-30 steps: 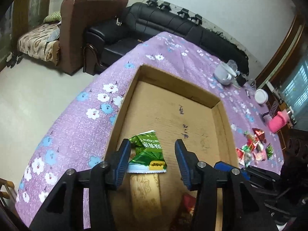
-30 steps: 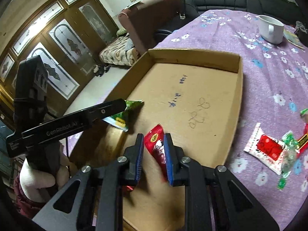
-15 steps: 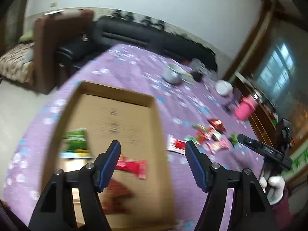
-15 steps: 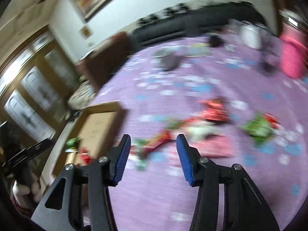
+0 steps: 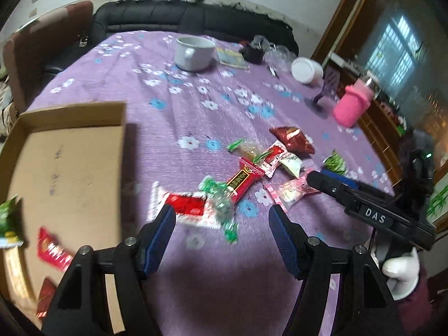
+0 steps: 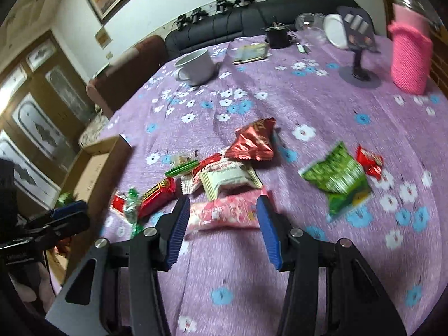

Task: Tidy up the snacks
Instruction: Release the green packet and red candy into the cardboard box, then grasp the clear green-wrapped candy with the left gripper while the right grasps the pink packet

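Note:
Several snack packets lie loose on the purple flowered tablecloth point(image 5: 196, 117). My left gripper point(image 5: 222, 225) is open and empty, just above a red-and-white packet point(image 5: 186, 207) and a clear green-twist candy point(image 5: 221, 204). My right gripper point(image 6: 222, 212) is open and empty around a pink packet point(image 6: 224, 212) that lies flat. The right gripper also shows at the right of the left wrist view point(image 5: 330, 183). The cardboard box point(image 5: 70, 117) at the left holds a green packet point(image 5: 5, 221) and red packets point(image 5: 51, 249).
A dark red bag point(image 6: 252, 142), a white packet point(image 6: 226, 179), a long red bar point(image 6: 158, 196) and a green bag point(image 6: 336, 179) lie in the pile. A white mug point(image 5: 193, 53), a pink knitted bottle point(image 6: 410, 58) and a purple stand point(image 6: 359, 56) stand further back.
Both grippers have left the box and swung right over the loose pile. The right gripper has let go of its red packet, which now lies in the box, and opened.

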A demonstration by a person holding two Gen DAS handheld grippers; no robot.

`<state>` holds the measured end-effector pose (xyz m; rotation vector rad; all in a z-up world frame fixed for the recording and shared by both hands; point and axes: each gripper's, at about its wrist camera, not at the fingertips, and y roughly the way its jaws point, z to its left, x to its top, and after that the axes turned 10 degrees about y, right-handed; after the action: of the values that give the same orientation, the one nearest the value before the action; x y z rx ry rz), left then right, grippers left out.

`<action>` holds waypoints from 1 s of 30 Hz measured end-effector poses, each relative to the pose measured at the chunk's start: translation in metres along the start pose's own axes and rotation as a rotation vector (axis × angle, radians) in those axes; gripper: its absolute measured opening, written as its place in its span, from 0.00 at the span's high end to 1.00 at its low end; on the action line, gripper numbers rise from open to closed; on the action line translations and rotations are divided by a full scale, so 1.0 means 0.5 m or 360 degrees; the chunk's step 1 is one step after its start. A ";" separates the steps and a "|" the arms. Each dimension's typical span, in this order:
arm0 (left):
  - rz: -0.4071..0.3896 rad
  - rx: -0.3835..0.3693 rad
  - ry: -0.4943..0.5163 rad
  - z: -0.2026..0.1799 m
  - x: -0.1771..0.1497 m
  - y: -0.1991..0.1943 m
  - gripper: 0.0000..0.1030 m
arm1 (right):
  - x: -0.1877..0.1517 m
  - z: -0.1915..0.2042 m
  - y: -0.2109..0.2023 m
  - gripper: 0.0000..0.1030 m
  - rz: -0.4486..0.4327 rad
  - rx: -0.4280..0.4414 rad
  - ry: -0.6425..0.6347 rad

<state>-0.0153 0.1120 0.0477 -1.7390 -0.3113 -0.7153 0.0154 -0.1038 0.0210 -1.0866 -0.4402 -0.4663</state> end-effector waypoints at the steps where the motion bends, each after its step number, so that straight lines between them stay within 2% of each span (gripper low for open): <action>1: 0.0015 0.0012 0.0021 -0.007 0.007 0.014 0.33 | 0.002 0.009 0.008 0.50 0.0000 -0.0012 -0.0042; 3: 0.0056 0.0065 0.0076 -0.018 0.018 0.043 0.34 | 0.008 0.019 0.021 0.50 0.0007 -0.0016 -0.0108; 5: 0.0109 0.0097 0.0121 -0.026 0.022 0.066 0.50 | 0.010 0.025 0.032 0.50 0.0025 -0.0015 -0.0150; 6: 0.0162 0.0106 0.0151 -0.030 0.021 0.081 0.70 | 0.009 0.025 0.040 0.50 0.0081 0.0002 -0.0169; 7: 0.0185 0.0098 0.0164 -0.033 0.018 0.087 0.79 | 0.005 0.026 0.042 0.50 0.0121 0.0004 -0.0176; 8: 0.0195 0.0081 0.0179 -0.036 0.012 0.088 0.79 | 0.003 0.025 0.042 0.50 0.0150 0.0007 -0.0183; 10: 0.0186 0.0091 0.0253 -0.052 0.001 0.077 0.79 | -0.009 0.016 0.033 0.50 0.0253 0.0088 -0.0161; 14: 0.0163 0.0029 0.0293 -0.068 -0.014 0.052 0.79 | -0.034 -0.004 0.009 0.50 0.0429 0.0234 -0.0114; 18: 0.0164 0.0001 0.0314 -0.086 -0.018 0.057 0.78 | -0.051 0.010 -0.015 0.49 0.0328 0.0145 -0.0260; 22: 0.0183 0.0025 0.0296 -0.088 -0.019 0.079 0.77 | -0.063 0.044 -0.021 0.35 0.0219 0.0094 -0.0489; 24: 0.0158 0.0038 0.0305 -0.090 -0.018 0.079 0.77 | -0.066 0.059 -0.016 0.34 0.0188 0.0070 -0.0608; 27: 0.0150 0.0063 0.0323 -0.094 -0.023 0.076 0.79 | -0.072 0.066 -0.001 0.34 0.0222 0.0090 -0.0694; 30: 0.0135 0.0028 0.0285 -0.087 -0.033 0.065 0.79 | -0.086 0.065 0.016 0.34 0.0275 0.0073 -0.0758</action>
<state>-0.0231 0.0638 0.0184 -1.6479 -0.1202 -0.7979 -0.0191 -0.0649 0.0044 -1.1790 -0.7630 -0.0383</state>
